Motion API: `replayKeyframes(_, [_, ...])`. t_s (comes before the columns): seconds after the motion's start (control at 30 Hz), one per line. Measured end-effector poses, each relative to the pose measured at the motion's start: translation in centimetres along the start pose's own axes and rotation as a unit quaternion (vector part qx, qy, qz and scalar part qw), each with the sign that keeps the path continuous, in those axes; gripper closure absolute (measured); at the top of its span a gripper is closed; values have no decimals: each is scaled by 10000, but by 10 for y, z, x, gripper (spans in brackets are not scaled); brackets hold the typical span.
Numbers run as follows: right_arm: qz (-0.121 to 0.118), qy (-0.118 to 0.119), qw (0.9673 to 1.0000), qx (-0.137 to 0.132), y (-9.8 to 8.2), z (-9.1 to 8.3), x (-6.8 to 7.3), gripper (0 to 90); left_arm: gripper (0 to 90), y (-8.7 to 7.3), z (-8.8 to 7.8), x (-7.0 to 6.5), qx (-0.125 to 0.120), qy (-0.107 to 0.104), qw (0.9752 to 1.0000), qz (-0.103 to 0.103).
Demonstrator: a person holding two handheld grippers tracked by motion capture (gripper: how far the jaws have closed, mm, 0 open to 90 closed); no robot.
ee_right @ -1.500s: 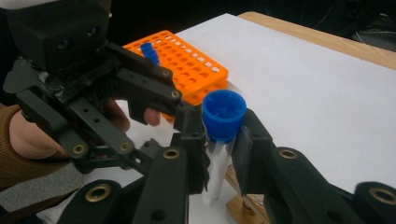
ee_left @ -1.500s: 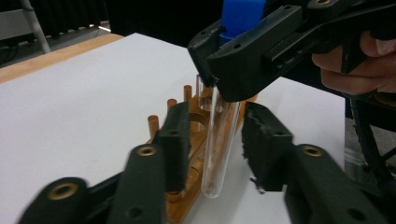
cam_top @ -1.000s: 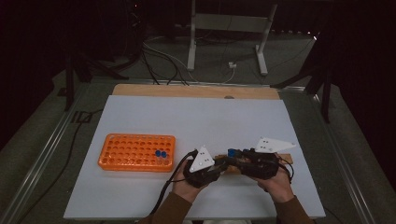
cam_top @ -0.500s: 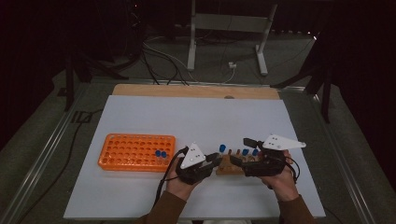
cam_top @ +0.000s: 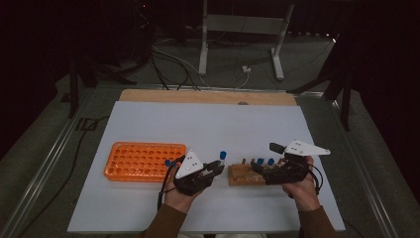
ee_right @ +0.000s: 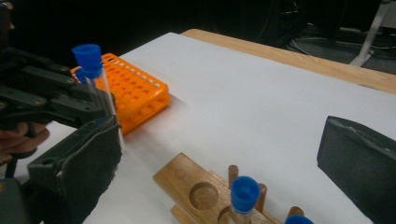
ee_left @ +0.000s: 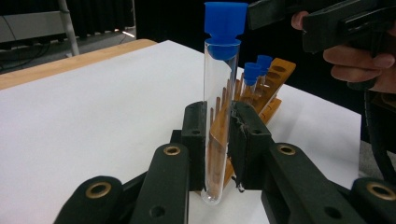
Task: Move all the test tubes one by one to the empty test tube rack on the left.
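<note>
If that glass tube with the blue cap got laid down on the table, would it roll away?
Probably: the tube is round and smooth, the table flat. It looks thin-walled, so likely fragile. The left gripper clamps it upright.

The high view looks forward and down from above the person's edge of the white table [cam_top: 208, 124], well back, taking in the wooden rack [cam_top: 243, 174] near that edge and the dark floor beyond. The left gripper view sits low and close, facing along its jaws at the wooden rack [ee_left: 268, 88] just behind a clamped tube [ee_left: 220, 112]. The right gripper view hovers near, just above the wooden rack [ee_right: 196, 189], facing past it toward the orange rack [ee_right: 135, 88]. All three share the wooden rack — and the table around it.
</note>
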State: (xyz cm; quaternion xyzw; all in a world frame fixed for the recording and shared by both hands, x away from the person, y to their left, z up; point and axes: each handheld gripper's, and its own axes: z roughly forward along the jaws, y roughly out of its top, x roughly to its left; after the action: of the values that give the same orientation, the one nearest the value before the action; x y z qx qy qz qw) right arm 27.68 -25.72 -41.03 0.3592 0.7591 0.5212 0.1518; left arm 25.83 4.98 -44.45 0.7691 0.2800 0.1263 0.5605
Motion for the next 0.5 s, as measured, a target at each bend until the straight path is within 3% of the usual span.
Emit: replayKeyframes(0.5, [85,-105,9998,-118,0,-8,-9,0,782,-4,-28,12,-105,180,9997,-108])
